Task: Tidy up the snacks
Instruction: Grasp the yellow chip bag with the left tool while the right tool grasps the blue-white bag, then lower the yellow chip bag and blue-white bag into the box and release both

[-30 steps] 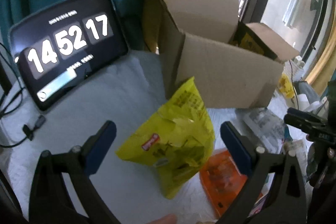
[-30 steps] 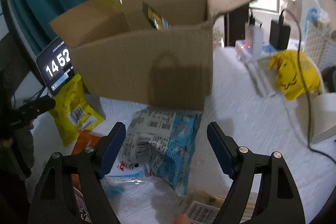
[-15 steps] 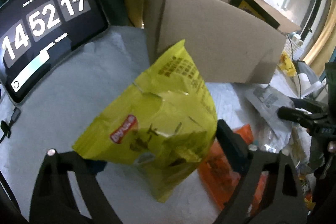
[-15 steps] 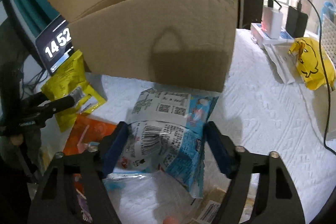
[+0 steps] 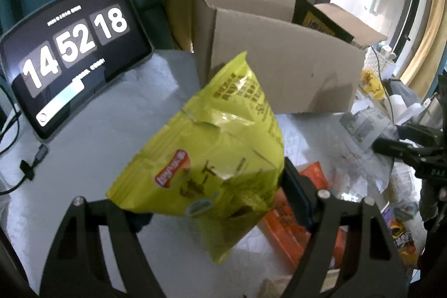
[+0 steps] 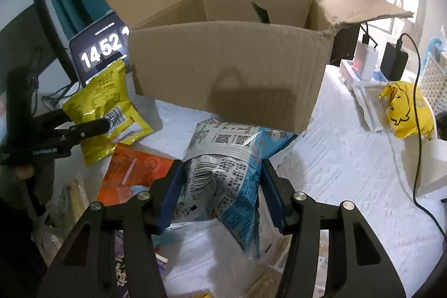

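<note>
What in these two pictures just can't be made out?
- Inside of the cardboard box: both views, hidden by its front wall.
- Left finger of the left gripper: left wrist view, covered by the yellow chip bag.
- Print on the blue and white snack bag: right wrist view, too small and crumpled.

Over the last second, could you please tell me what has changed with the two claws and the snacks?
Both claws closed in from wide open. The left claw took hold of the yellow chip bag and the right claw the blue-and-white snack bag; both jaws are closing on them. The cardboard box, orange packet and tablet clock stayed put.
</note>
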The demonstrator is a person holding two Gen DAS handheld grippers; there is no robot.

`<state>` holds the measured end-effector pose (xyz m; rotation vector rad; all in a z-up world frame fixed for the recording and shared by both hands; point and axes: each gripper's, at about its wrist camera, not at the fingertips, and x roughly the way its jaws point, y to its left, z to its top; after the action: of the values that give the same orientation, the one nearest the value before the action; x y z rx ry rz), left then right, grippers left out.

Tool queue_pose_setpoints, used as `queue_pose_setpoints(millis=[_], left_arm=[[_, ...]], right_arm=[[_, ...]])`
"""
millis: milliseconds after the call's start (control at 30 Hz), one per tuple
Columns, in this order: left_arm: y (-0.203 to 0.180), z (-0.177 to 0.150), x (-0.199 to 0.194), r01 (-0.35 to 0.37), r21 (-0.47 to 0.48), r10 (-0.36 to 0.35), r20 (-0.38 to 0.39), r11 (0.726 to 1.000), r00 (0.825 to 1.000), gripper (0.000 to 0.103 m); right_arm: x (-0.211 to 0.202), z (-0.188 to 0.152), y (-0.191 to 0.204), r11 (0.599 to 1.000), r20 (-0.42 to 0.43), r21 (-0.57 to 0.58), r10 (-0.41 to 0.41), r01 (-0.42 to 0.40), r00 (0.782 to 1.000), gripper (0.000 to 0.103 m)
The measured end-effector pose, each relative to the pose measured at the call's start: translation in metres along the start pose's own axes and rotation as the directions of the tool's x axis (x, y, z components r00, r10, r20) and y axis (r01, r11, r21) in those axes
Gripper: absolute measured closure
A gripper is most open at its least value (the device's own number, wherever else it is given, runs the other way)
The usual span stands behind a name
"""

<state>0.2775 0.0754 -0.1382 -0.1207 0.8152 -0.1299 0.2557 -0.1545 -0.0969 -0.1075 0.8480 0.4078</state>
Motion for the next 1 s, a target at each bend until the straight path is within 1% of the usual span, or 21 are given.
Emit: queue_pose_setpoints(millis=[167, 267, 533, 767, 1000], left_arm=[[-0.001, -0.003, -0.02, -0.018, -0.001, 0.018, 0.041, 1.0, 0.999, 0.024], [0.0, -0.004, -0.034, 0.008, -0.017, -0.007, 0.062, 1.0, 0.998, 0.024], [-0.008, 0.0, -0.067, 0.006, 0.007, -0.007, 0.127, 1.0, 0.992, 0.024], [-0.012, 0.015, -0.083, 0.001, 0.019, -0.004, 0.184, 1.0, 0.983, 0.024], [-0.021, 0.042, -0.094, -0.016, 0.053, 0.003, 0.245, 0.998, 0.97, 0.024]], right_arm=[[-0.015, 0.0, 0.007, 1.0, 0.028, -0.015, -0.01, 0.01, 1.0, 0.046], [-0.027, 0.001, 0.012, 0.999, 0.05, -0.027, -0.016, 0.018, 0.999, 0.046], [-0.054, 0.01, 0.022, 0.998, 0.111, -0.056, -0.027, 0.033, 0.993, 0.046], [-0.073, 0.025, 0.027, 0.996, 0.169, -0.08, -0.035, 0.049, 0.985, 0.046], [-0.083, 0.047, 0.023, 0.993, 0.219, -0.097, -0.043, 0.066, 0.975, 0.046]])
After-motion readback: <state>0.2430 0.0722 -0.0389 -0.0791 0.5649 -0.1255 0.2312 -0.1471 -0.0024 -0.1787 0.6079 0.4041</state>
